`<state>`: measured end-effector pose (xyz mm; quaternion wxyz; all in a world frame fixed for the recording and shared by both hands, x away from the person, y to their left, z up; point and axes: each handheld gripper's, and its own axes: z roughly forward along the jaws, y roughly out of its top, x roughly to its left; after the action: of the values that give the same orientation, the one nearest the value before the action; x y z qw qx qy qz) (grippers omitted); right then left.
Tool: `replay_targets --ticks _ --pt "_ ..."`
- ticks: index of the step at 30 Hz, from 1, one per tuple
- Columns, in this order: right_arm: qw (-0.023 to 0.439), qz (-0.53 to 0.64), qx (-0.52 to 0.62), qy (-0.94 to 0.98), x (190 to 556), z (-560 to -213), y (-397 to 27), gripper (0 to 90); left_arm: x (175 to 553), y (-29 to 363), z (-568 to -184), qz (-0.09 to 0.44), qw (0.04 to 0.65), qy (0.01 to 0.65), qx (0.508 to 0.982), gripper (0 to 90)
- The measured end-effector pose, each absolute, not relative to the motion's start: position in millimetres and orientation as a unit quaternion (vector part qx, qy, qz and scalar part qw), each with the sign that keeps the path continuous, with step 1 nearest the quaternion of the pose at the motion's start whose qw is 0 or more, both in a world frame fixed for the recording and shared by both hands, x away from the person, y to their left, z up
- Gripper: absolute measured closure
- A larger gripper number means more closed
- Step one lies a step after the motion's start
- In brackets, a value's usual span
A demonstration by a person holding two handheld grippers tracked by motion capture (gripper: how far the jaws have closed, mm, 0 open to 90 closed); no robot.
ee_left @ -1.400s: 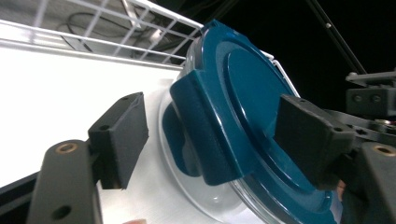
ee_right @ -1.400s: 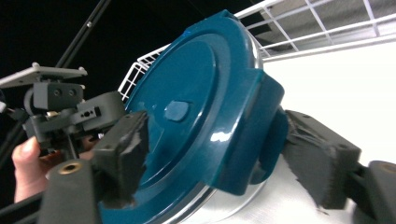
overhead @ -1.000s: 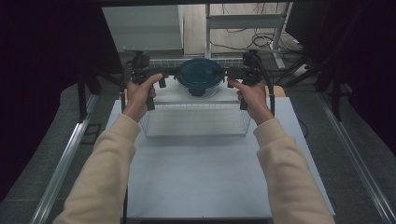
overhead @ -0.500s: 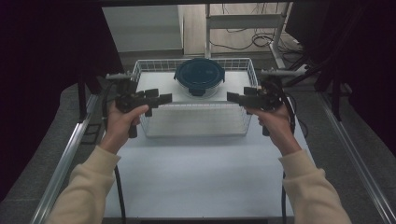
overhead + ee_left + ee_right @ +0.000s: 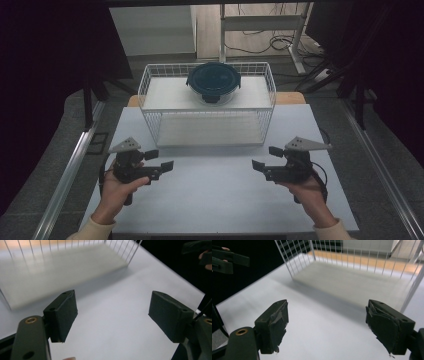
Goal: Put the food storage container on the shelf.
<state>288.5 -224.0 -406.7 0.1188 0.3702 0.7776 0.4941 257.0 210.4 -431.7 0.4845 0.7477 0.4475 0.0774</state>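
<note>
Hovering wide-spread and empty, left hand-held gripper (image 5: 161,167), jaws just opening further; right hand-held gripper (image 5: 266,157) likewise spread.

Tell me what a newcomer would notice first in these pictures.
First, the white wire basket standing at the far middle of the white table, with a round dark teal lidded container resting on its top. Next, the left gripper and right gripper, held low over the near part of the table on either side. Both point inward toward each other, jaws open with nothing between them.
</note>
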Motion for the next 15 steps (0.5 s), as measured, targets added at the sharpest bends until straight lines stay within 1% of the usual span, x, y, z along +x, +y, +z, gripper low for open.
replay_targets --ticks 3,7,11,15 --pt "0.120 0.480 0.374 0.784 283.7 -425.4 -227.5 18.0 255.1 210.3 -450.1 0.067 0.469 0.461 0.750 22.5" --pt "0.119 0.466 0.377 0.792 284.2 -443.5 -229.7 18.7 253.7 207.3 -461.3 0.062 0.458 0.462 0.757 22.5" --pt "0.116 0.458 0.374 0.798 282.3 -451.1 -228.8 18.7 253.2 204.4 -469.0 0.069 0.448 0.464 0.761 22.6" --pt "0.121 0.463 0.370 0.796 279.9 -449.5 -228.3 18.6 252.8 201.9 -472.1 0.076 0.444 0.464 0.763 22.7"
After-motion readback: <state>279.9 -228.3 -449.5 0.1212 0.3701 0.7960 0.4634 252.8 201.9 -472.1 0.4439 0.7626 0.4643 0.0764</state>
